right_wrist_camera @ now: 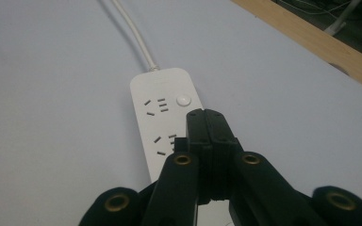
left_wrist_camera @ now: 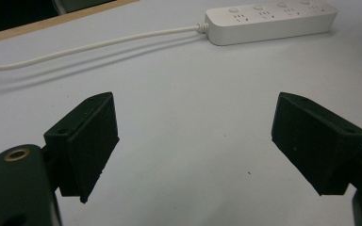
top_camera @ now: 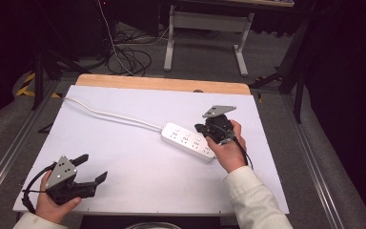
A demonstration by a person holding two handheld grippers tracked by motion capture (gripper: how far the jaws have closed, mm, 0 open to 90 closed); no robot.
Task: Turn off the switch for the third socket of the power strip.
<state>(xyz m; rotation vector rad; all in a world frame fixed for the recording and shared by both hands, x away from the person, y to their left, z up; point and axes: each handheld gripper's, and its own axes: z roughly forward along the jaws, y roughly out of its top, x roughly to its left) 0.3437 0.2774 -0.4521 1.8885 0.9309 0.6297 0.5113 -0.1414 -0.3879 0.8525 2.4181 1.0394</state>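
Note:
A white power strip (top_camera: 188, 141) lies near the middle of the white table, its white cord (top_camera: 109, 114) running off to the far left. My right gripper (top_camera: 201, 128) hovers over the strip's right half, jaws pressed together with nothing between them. In the right gripper view the shut jaws (right_wrist_camera: 208, 123) point down at the power strip (right_wrist_camera: 162, 117) beside a round switch button (right_wrist_camera: 183, 100). My left gripper (top_camera: 91, 168) rests at the table's near left corner, jaws spread wide. The left gripper view has bare table between the jaws (left_wrist_camera: 193, 141) and the power strip (left_wrist_camera: 271, 21) far ahead.
The white table top (top_camera: 138, 157) has a wooden strip (top_camera: 162, 84) along its far edge. Beyond it stand a desk frame (top_camera: 205, 33) and loose cables (top_camera: 128, 57) on the floor. Metal rails (top_camera: 9, 152) run along both sides of the table.

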